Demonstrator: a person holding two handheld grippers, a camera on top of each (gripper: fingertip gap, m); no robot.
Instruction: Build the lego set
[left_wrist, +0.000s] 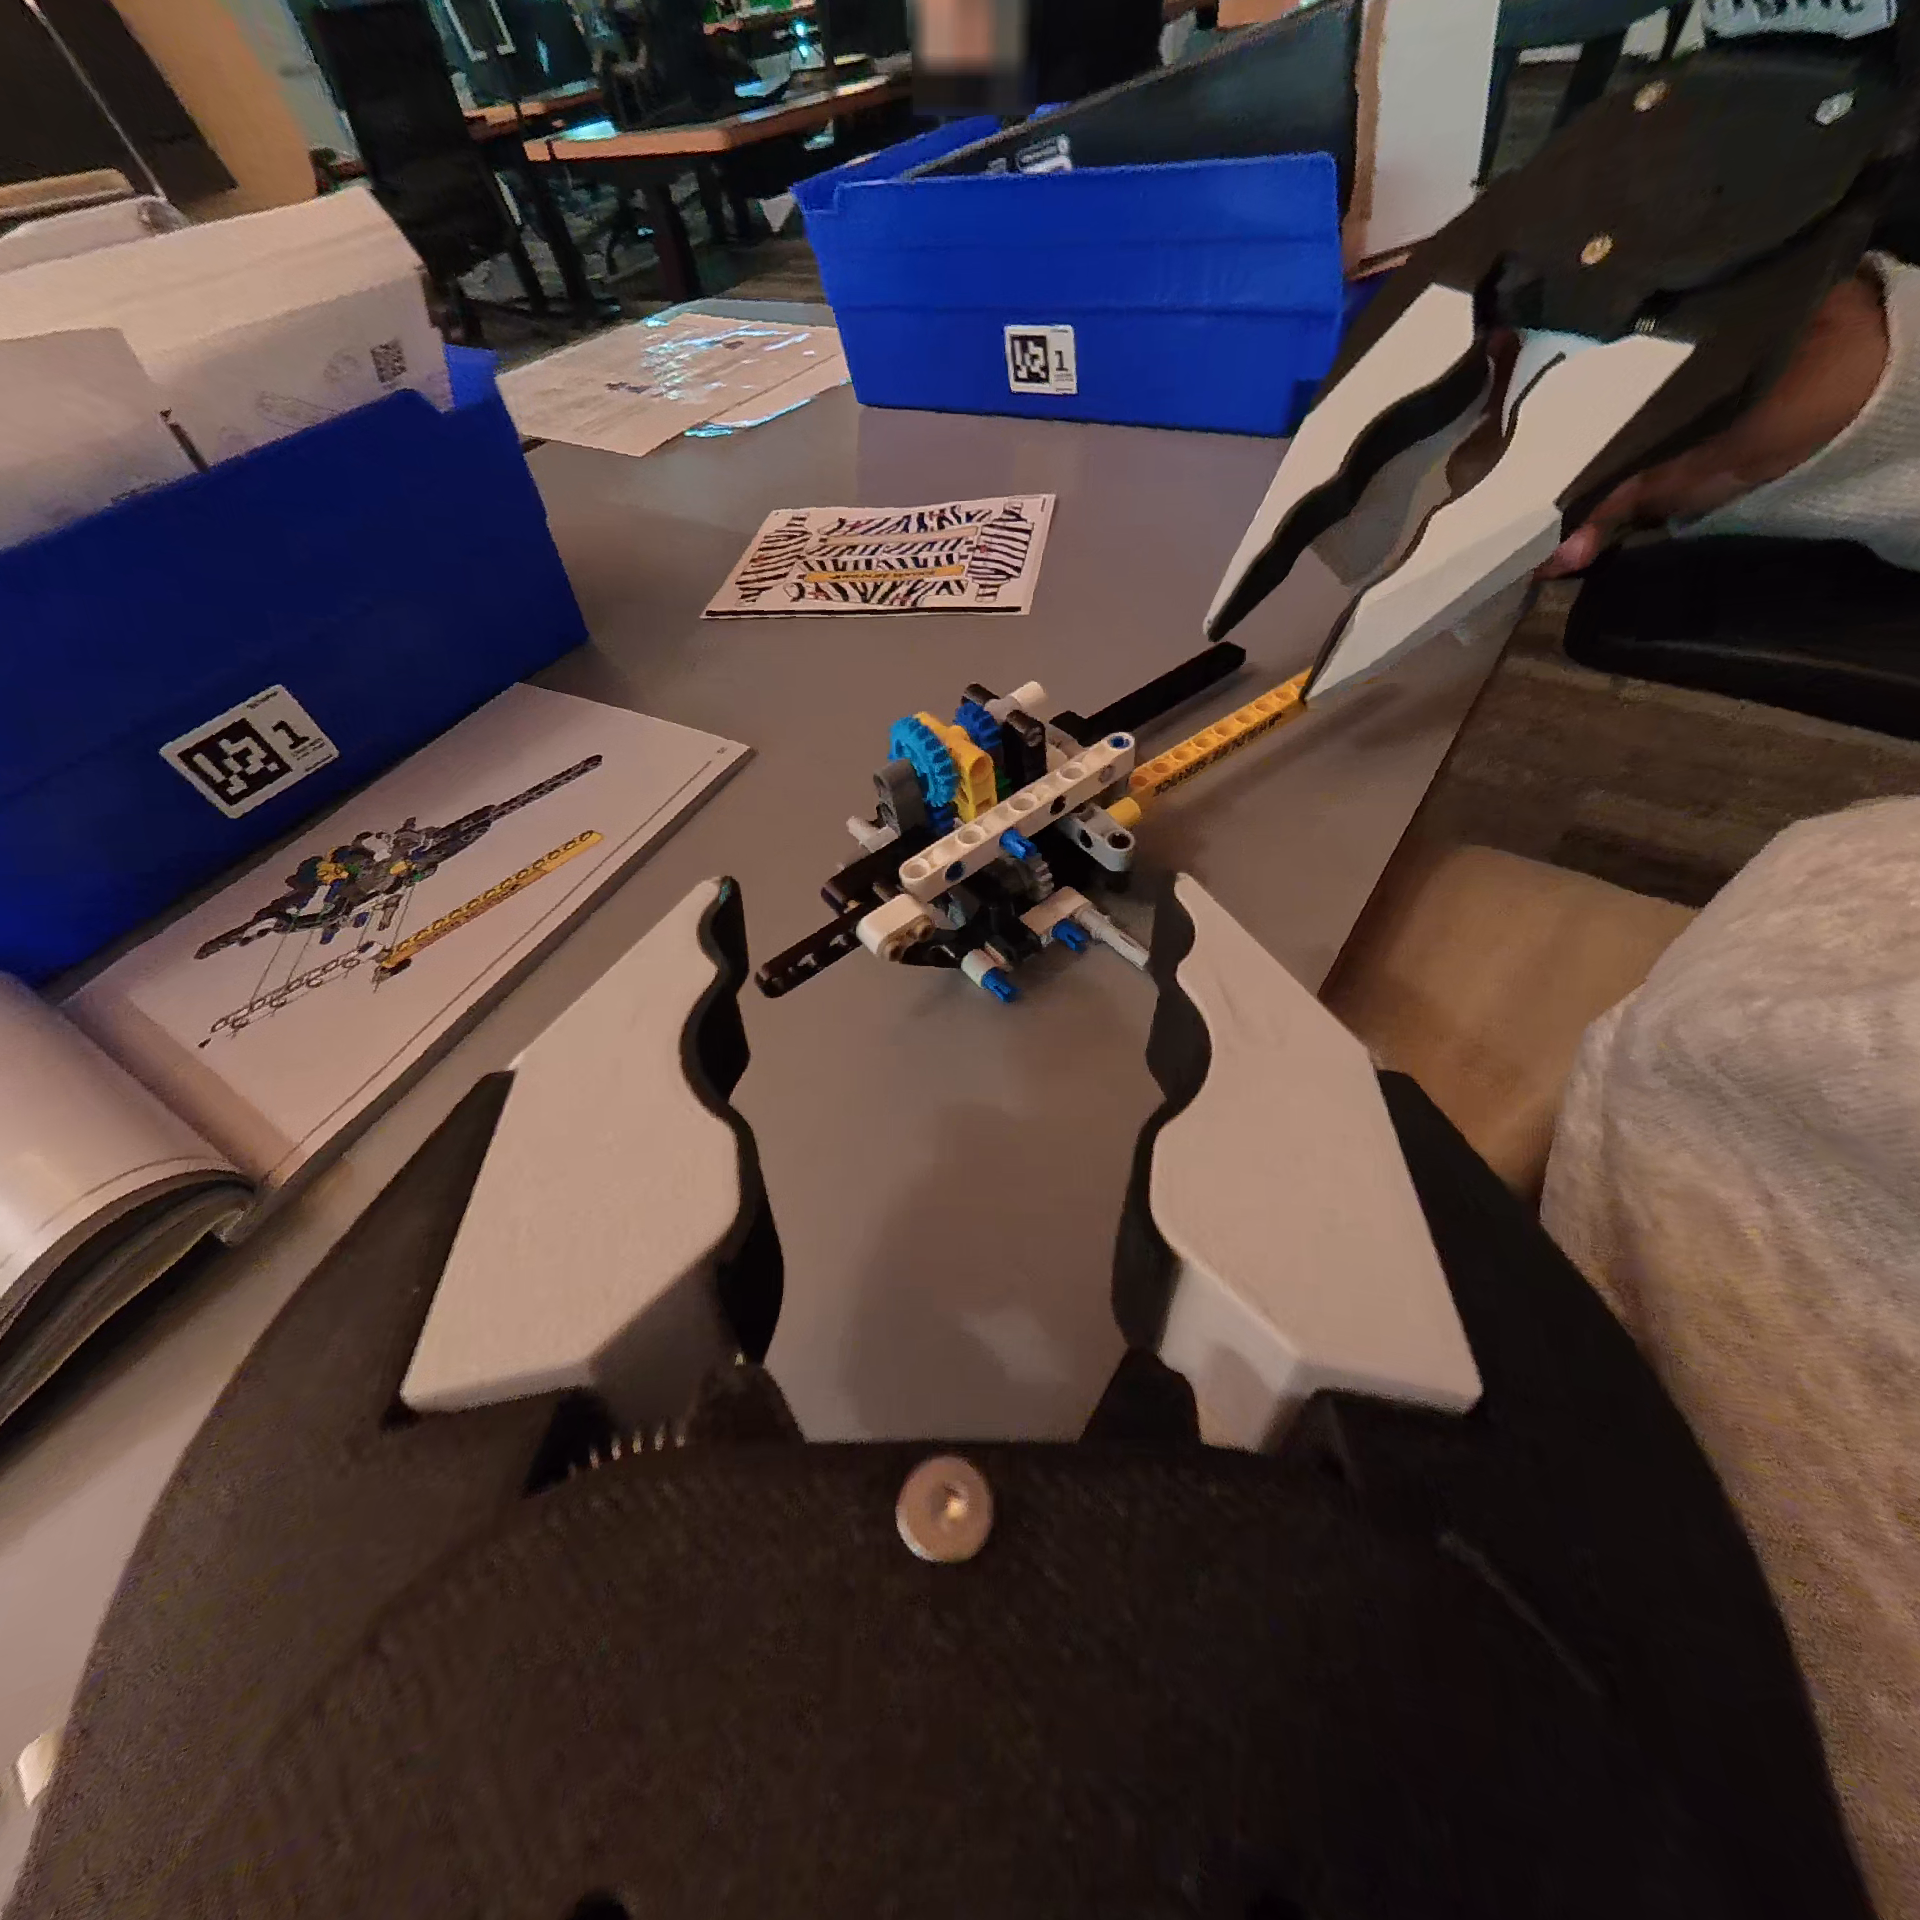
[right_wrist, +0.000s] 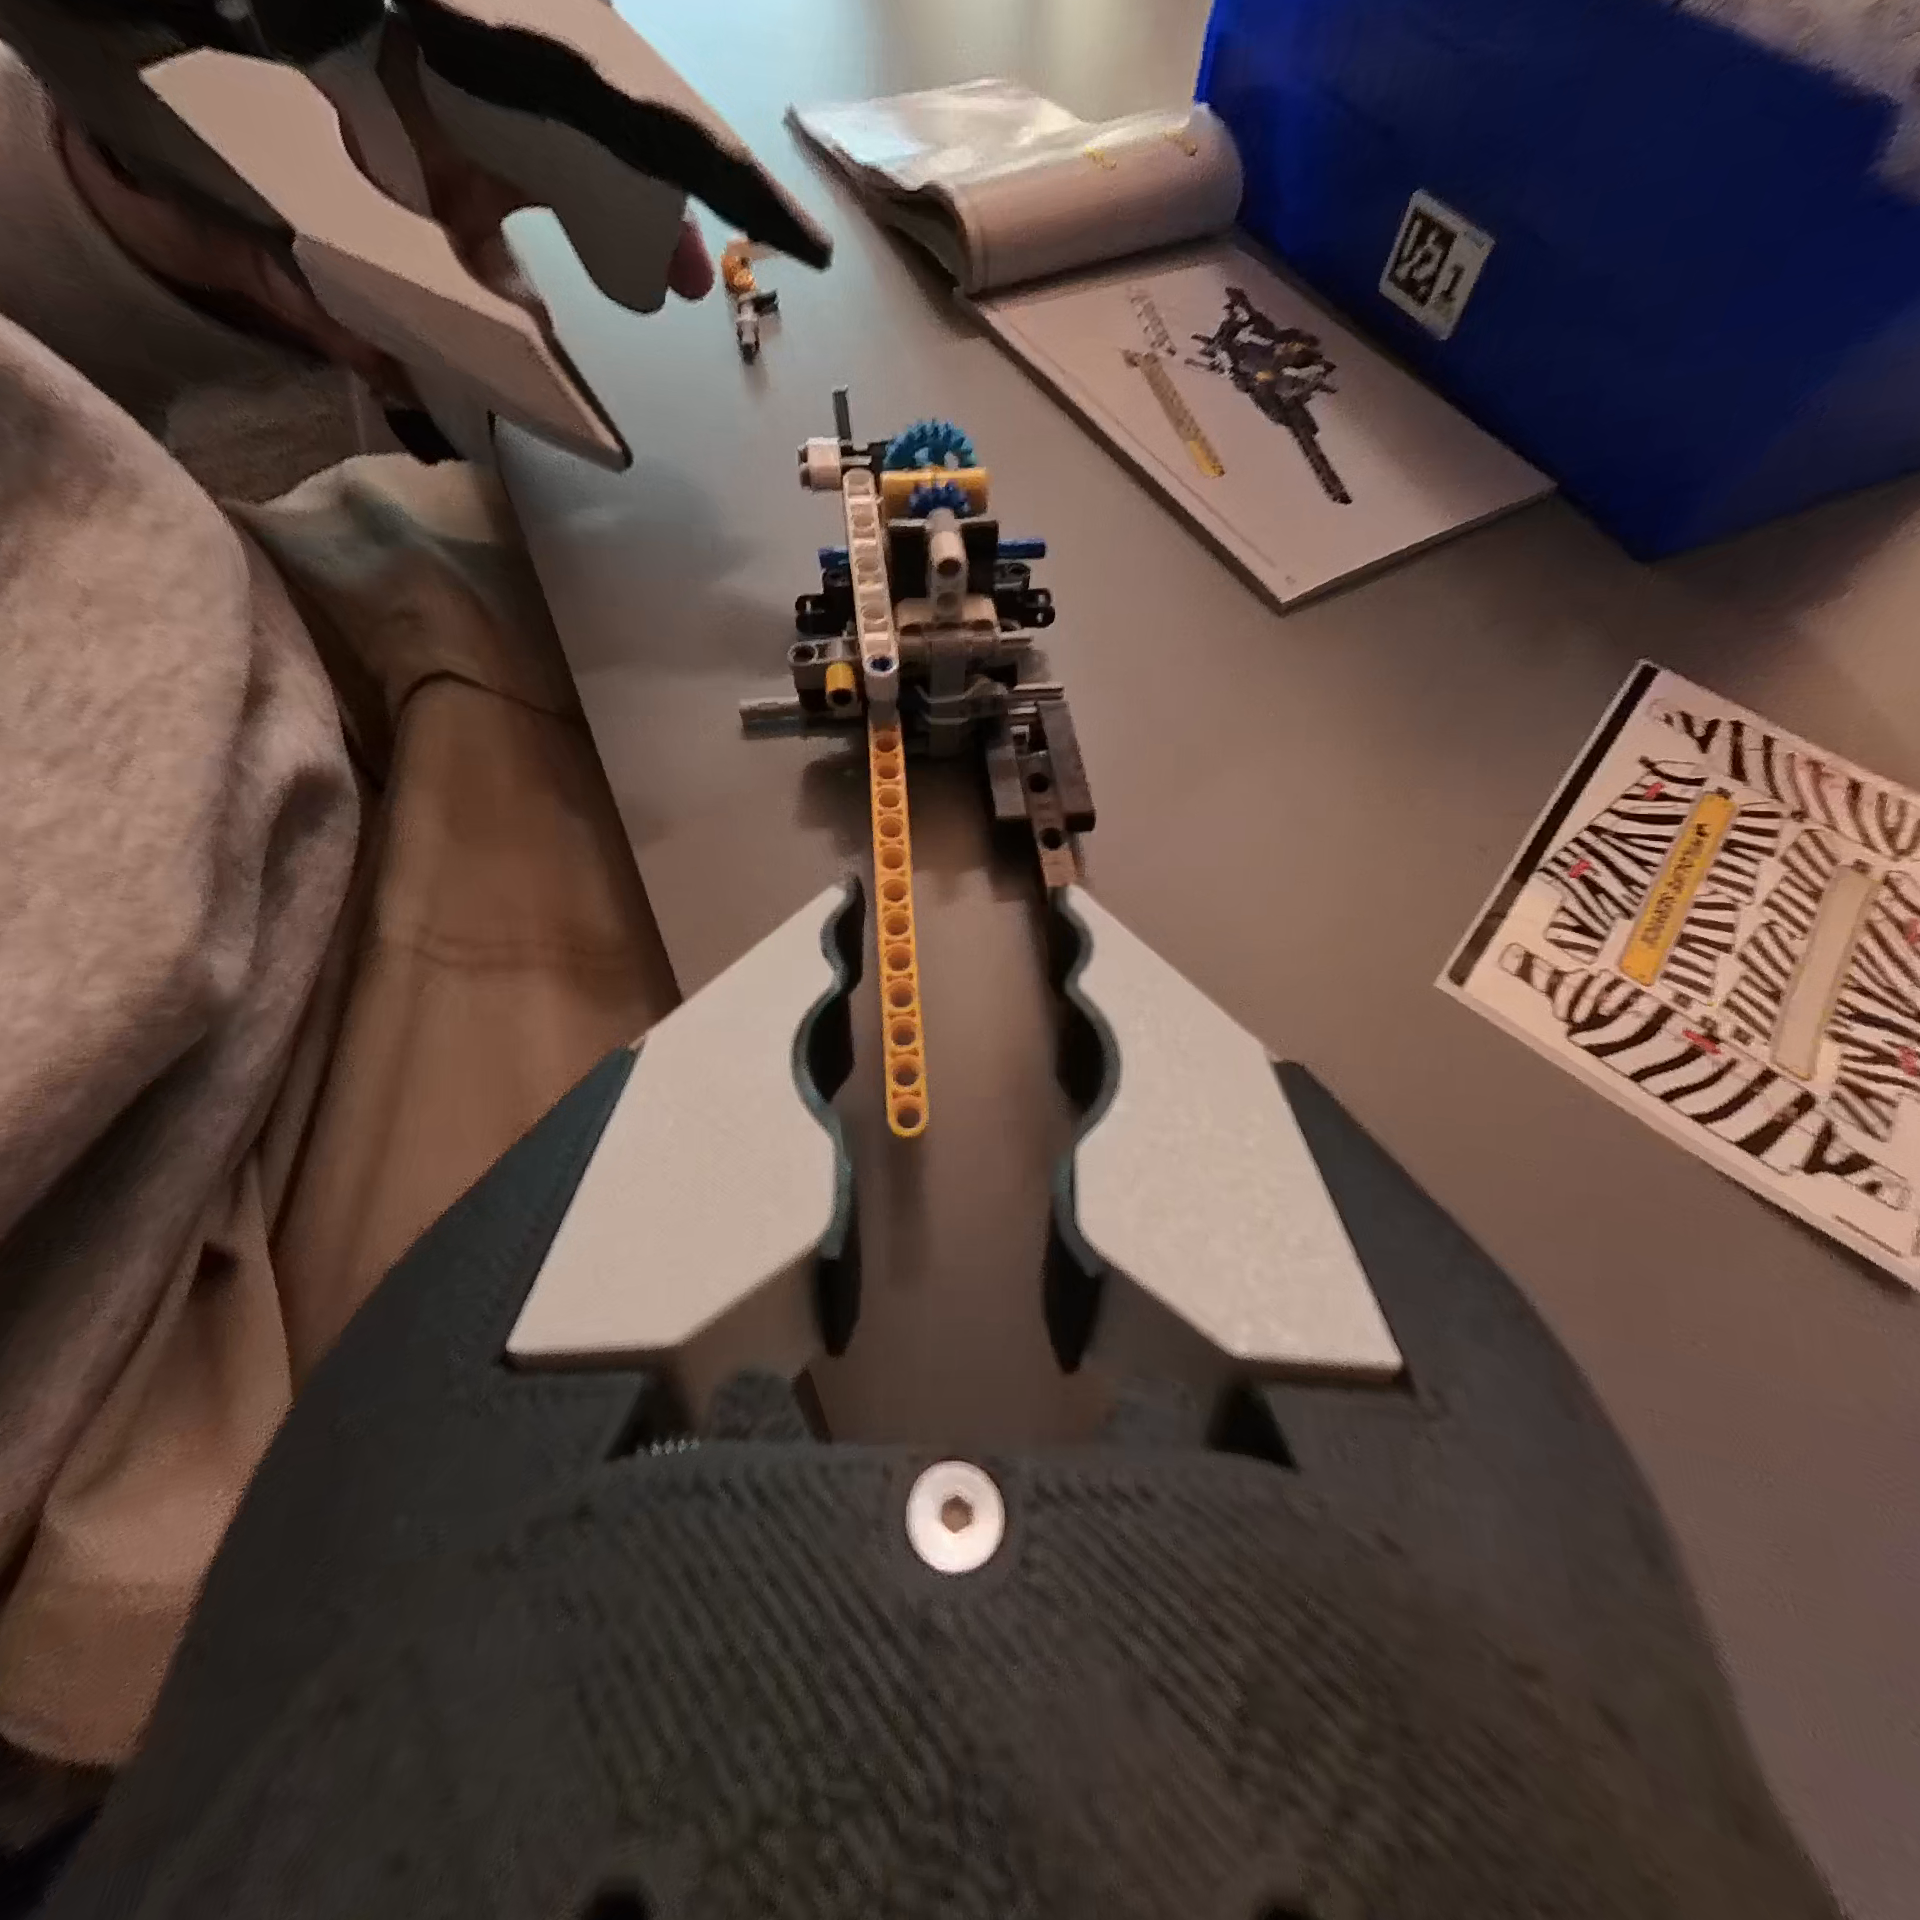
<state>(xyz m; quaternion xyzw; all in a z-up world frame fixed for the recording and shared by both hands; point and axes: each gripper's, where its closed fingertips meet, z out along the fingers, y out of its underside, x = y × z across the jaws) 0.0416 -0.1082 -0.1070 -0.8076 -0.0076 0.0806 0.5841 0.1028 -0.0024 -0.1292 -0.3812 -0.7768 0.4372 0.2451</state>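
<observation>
The partly built lego assembly (left_wrist: 987, 831) stands on the grey table (left_wrist: 935, 1195), with blue gears, a white beam and black beams. A long yellow beam (left_wrist: 1216, 743) sticks out of it toward my right gripper (left_wrist: 1262, 660). In the right wrist view the assembly (right_wrist: 914, 592) is straight ahead. The yellow beam's (right_wrist: 899, 935) free end lies between the open fingers of my right gripper (right_wrist: 956, 904), close to the left finger, not clamped. My left gripper (left_wrist: 951, 904) is open and empty, just short of the assembly; it also shows in the right wrist view (right_wrist: 717, 353).
An open instruction booklet (left_wrist: 436, 883) and a blue bin (left_wrist: 291, 582) lie left; another blue bin (left_wrist: 1081, 270) stands behind. A zebra-striped sticker sheet (left_wrist: 894, 556) lies beyond the assembly. A small loose orange and grey part (right_wrist: 746, 301) lies farther along. The table edge and a person's lap (left_wrist: 1455, 987) are right.
</observation>
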